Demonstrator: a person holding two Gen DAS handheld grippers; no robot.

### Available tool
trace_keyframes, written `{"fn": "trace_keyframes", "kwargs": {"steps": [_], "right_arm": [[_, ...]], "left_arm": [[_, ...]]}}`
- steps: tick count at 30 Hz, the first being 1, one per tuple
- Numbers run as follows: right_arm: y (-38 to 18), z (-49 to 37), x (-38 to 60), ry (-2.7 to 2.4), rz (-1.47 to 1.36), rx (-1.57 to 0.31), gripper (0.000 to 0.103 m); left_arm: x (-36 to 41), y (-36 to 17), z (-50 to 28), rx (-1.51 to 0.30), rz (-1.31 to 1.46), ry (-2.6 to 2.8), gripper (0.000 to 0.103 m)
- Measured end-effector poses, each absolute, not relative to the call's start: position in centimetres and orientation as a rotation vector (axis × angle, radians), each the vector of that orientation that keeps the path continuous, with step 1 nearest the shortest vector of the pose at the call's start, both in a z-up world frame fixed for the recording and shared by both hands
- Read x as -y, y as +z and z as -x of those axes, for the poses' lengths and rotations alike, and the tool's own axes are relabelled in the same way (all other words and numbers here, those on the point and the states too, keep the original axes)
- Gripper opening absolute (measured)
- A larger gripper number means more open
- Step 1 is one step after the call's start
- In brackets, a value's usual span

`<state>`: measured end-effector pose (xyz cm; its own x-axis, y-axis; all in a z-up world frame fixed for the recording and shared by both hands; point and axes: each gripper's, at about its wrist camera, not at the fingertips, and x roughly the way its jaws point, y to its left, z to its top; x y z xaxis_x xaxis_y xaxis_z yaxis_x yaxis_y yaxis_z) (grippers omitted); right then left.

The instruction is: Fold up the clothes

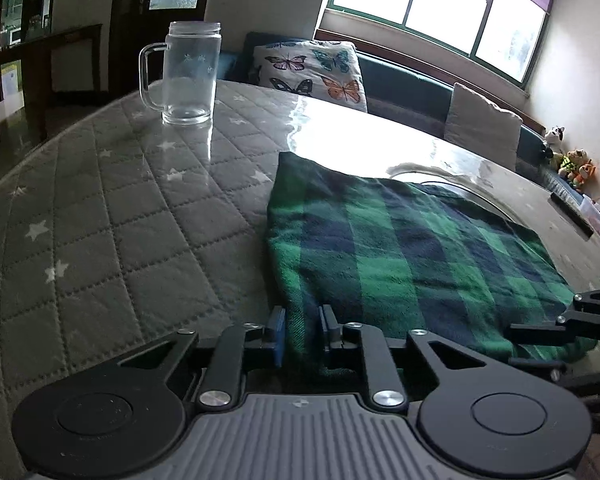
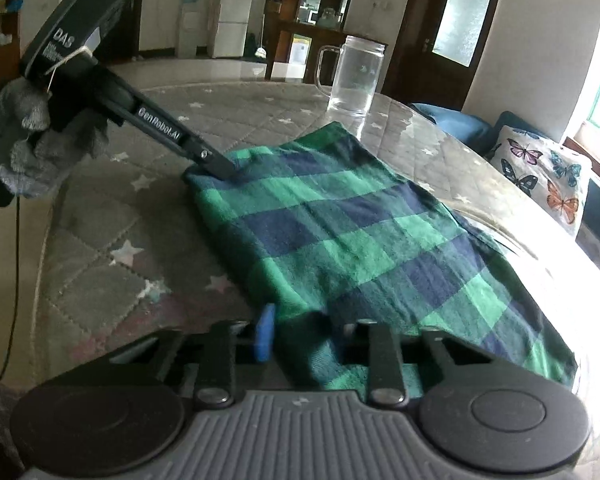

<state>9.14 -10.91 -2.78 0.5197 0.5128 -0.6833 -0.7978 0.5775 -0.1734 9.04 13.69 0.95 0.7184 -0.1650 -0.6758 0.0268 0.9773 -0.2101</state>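
A green and navy plaid cloth [image 1: 400,256] lies folded on the grey quilted table cover [image 1: 120,200]. My left gripper [image 1: 302,326] is shut on the cloth's near left corner, fabric pinched between its blue pads. It also shows in the right wrist view [image 2: 220,170], gripping the cloth's far corner, held by a grey-gloved hand. My right gripper [image 2: 304,336] is shut on the near edge of the plaid cloth [image 2: 340,240]; its right finger is hidden under fabric. The right gripper's linkage shows at the right edge of the left wrist view.
A clear glass mug [image 1: 190,74] stands on the table beyond the cloth; it also shows in the right wrist view [image 2: 354,76]. A butterfly cushion [image 1: 312,70] and a bench lie behind the table, under a window.
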Motion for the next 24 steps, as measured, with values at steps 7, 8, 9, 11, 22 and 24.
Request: {"fn": "trace_keyframes", "kwargs": {"steps": [7, 8, 9, 11, 22, 24], "right_arm": [[-1.8, -6.9, 13.2, 0.860, 0.484, -0.630, 0.007], [-1.7, -6.2, 13.6, 0.868, 0.482, -0.639, 0.007], [-1.7, -5.7, 14.0, 0.875, 0.482, -0.647, 0.007], [-1.6, -4.7, 14.7, 0.899, 0.482, -0.667, 0.007], [0.4, -5.6, 20.4, 0.725, 0.223, -0.687, 0.019], [-0.2, -6.4, 21.7, 0.670, 0.170, -0.715, 0.019]], "left_arm": [[-13.0, 1.5, -5.0, -0.796, 0.191, -0.168, 0.013], [-12.7, 1.5, -4.0, -0.800, 0.181, -0.179, 0.013], [-12.4, 1.6, -3.1, -0.807, 0.177, -0.189, 0.013], [-12.1, 1.7, -1.4, -0.813, 0.165, -0.203, 0.013], [-12.0, 5.5, -0.1, -0.675, 0.127, -0.175, 0.016], [-11.0, 5.4, -0.8, -0.659, 0.119, -0.201, 0.016]]}}
